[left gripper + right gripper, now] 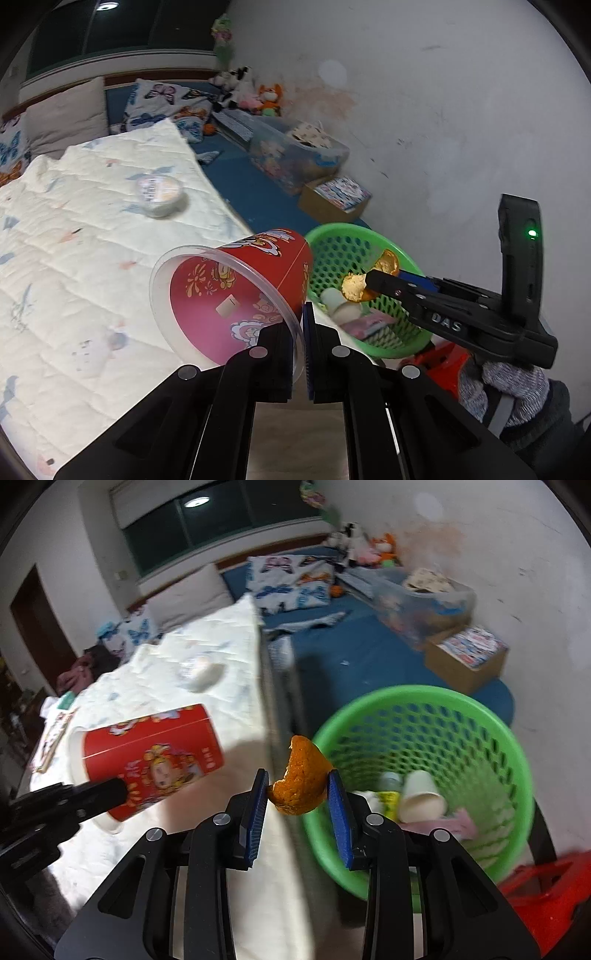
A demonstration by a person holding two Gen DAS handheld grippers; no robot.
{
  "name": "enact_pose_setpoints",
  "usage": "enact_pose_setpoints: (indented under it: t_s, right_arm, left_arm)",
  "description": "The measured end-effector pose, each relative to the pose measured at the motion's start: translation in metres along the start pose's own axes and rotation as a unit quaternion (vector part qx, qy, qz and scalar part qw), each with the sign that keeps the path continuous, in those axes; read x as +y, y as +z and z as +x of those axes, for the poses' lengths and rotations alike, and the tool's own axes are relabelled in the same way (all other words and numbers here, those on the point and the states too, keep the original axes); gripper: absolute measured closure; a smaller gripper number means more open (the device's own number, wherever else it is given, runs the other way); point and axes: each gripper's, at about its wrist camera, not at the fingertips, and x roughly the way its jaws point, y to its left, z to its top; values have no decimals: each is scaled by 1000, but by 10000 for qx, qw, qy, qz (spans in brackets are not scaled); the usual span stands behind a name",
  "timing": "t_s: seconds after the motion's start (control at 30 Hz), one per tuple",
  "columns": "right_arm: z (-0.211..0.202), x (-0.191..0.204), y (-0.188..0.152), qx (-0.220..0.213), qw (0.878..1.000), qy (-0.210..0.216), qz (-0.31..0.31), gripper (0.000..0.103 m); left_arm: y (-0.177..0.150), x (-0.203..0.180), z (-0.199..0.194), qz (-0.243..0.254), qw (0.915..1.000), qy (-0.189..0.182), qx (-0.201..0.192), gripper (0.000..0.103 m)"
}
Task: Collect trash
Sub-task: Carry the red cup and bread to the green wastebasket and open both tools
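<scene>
- Right now your left gripper (pixel 303 332) is pinched tight on the clear rim of the red cup (pixel 236 291), which lies tipped on its side in the air, its open mouth facing the left camera.
- Your right gripper (pixel 297 792) is squeezed on a piece of orange peel (pixel 301 781), bumpy and orange outside, with its blue pads touching both ends.
- Only the left view lets you look inside the cup; it also shows the peel's pale gold inner side, held over the green basket (pixel 373 240).
- Only the right view shows the cup's outside, with a cartoon child's face and yellow flowers.
- You can read "DAS" on the right gripper in the left view; the cup's white writing is too blurry to read.
- The basket sits beside the bed, with a white paper cup (pixel 421 794) and pink wrappers (pixel 458 821) inside.
- A small round tub (pixel 159 194) lies on the white quilt (pixel 74 240).
- A red stool (pixel 546 893) stands just beside the basket.
</scene>
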Motion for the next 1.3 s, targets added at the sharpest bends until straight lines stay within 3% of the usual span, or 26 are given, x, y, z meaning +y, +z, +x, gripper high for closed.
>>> enact_pose_setpoints:
  t_s: [0.37,1.3]
  right_arm:
    - [5,-63,-21,199,9977,-421,486,70]
    - [-4,-131,-39,247,9924,-346,1156,65]
  left_arm:
    - [18,-28,26,326,9994,2,141,98]
    - [38,-70,90,770,9944,-63,728,98]
